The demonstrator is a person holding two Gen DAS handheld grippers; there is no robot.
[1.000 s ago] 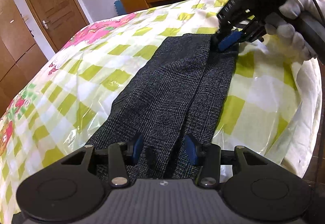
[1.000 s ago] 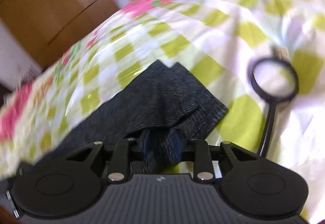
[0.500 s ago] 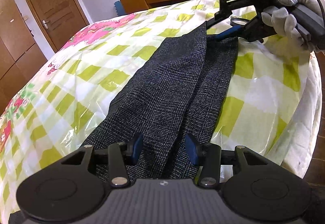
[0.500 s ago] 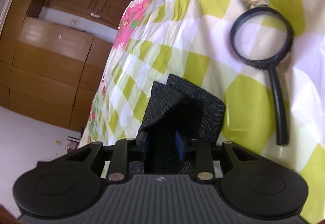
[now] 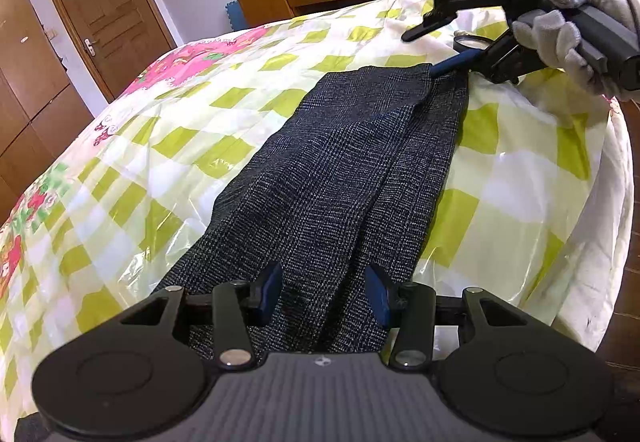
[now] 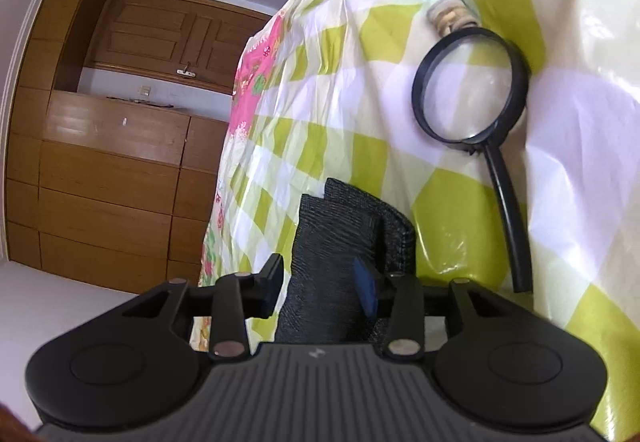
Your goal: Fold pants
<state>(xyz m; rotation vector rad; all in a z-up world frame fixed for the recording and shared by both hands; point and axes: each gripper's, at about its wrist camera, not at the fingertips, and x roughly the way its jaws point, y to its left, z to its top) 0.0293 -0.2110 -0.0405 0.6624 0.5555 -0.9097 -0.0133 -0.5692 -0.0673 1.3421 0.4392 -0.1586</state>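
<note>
Right gripper (image 6: 320,282) just opening, jaws loose around pants (image 5: 340,169) hem near bed (image 5: 520,169) far edge. Left gripper (image 5: 324,290) half open astride near end, grip unclear. Magnifying glass (image 6: 472,93) just beyond hem.

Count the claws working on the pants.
2. The left claw sits at the near end of the pants; the right claw is at the far end, beside the magnifying glass.

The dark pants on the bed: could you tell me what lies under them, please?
Under the pants shows only the checked bedcover, under a clear plastic sheet, spreading out on all sides. Whatever lies directly beneath the fabric is covered and cannot be seen.
</note>
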